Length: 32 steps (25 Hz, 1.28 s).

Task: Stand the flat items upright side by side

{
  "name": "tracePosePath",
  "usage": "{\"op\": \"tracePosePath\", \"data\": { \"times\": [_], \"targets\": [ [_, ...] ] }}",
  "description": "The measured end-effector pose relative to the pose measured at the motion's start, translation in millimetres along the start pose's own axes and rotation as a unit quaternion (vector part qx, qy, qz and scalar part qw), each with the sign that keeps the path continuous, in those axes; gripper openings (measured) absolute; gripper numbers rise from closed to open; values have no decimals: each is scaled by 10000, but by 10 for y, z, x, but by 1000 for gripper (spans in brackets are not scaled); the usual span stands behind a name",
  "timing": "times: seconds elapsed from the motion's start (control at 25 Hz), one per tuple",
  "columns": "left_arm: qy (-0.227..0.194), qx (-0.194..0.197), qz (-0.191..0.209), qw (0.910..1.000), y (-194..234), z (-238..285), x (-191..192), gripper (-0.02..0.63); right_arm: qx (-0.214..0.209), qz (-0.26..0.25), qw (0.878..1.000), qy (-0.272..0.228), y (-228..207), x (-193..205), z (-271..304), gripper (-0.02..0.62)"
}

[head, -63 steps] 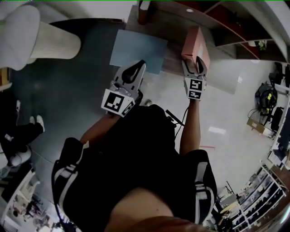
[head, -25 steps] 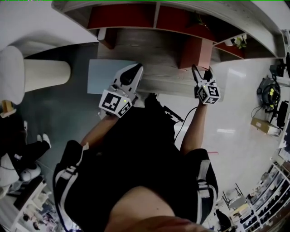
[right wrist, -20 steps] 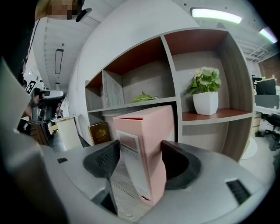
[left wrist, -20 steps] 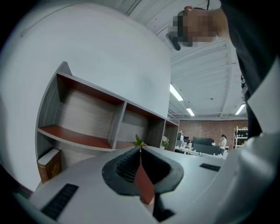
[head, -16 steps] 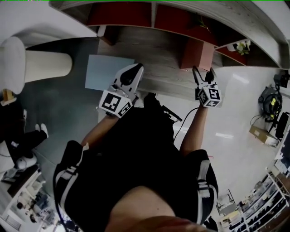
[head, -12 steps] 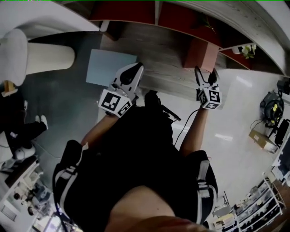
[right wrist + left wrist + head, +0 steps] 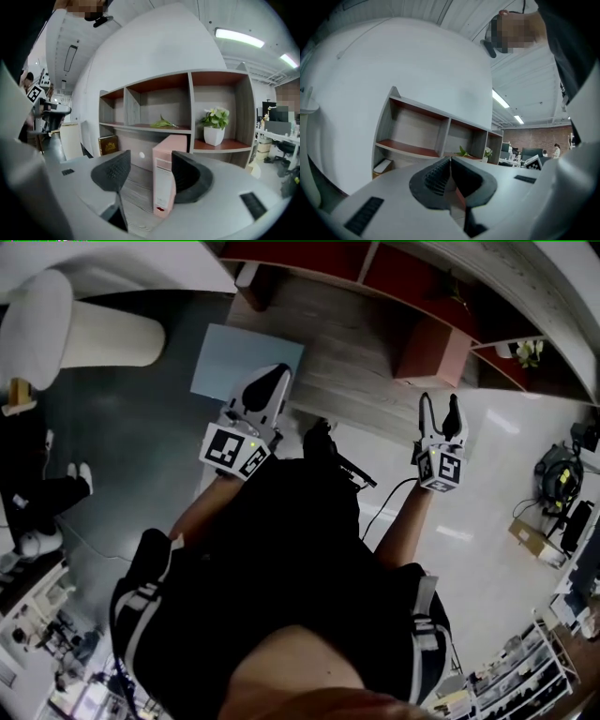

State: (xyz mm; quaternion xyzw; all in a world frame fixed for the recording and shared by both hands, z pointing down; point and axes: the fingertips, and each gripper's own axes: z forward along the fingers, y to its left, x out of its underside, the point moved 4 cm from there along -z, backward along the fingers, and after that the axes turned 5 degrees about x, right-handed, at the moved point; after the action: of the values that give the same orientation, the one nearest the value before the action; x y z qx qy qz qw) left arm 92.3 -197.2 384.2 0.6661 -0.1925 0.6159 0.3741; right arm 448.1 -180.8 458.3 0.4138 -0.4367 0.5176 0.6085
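While the person stands before the wood-grain desk (image 7: 347, 381), both hand-held grippers point toward the shelf unit (image 7: 412, 268) at its back. The left gripper (image 7: 277, 374) has its jaws pressed together with nothing between them, as the left gripper view confirms (image 7: 450, 163). In the head view its tip overlaps the near right part of a pale-blue flat item (image 7: 234, 357), which lies flat at the desk's left end; whether the two touch cannot be told.

The right gripper (image 7: 440, 407) has its jaws well apart and closing, and grips nothing. A pink box file (image 7: 431, 352) stands upright on the desk just ahead of the fingertips. In the right gripper view (image 7: 147, 176) the file (image 7: 164, 180) appears in the gap, nearer the right-hand pad, with its white spine label facing the camera. It stands beyond the pads, not between them.

Behind the file, the shelf's compartments hold a potted plant (image 7: 214, 127) in a white pot, a loose green sprig (image 7: 162, 123) and a brown book (image 7: 108, 144). The two flat items are well apart, one upright and one lying flat.
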Motion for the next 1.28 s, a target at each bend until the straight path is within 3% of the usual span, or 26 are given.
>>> {"op": "tracePosePath", "data": {
  "times": [0.24,0.32,0.6,0.84,1.16,1.2,1.28],
  "targets": [
    [-327,-148,-34,9993,347,-902,-153,31,19,577,9962,-654,983,-409,-440,60],
    [-387,-207,-58,9990,476,-1274,-175,31,57,764,9942,-749,1417,-446,-523,31],
    [-501,-439,-89,9977,905,-2694,-187,31,-588,1145,9880,-851,3136,-439,-892,25],
    [-630,-670,-80,9957,1073,-3642,-235,31,-882,1052,9867,-873,4232,-453,-1175,25],
    [-845,-944,32,9919,986,-4268,-300,31,-687,737,9880,-1174,4836,-707,-1522,28],
    [-852,-981,-2,9915,957,-4306,-283,31,-666,673,9886,-1169,4871,-698,-1544,38],
    [-849,-1020,-67,9911,910,-4295,-183,31,-766,501,9903,-1043,4910,-578,-1511,126]
  ]
}}
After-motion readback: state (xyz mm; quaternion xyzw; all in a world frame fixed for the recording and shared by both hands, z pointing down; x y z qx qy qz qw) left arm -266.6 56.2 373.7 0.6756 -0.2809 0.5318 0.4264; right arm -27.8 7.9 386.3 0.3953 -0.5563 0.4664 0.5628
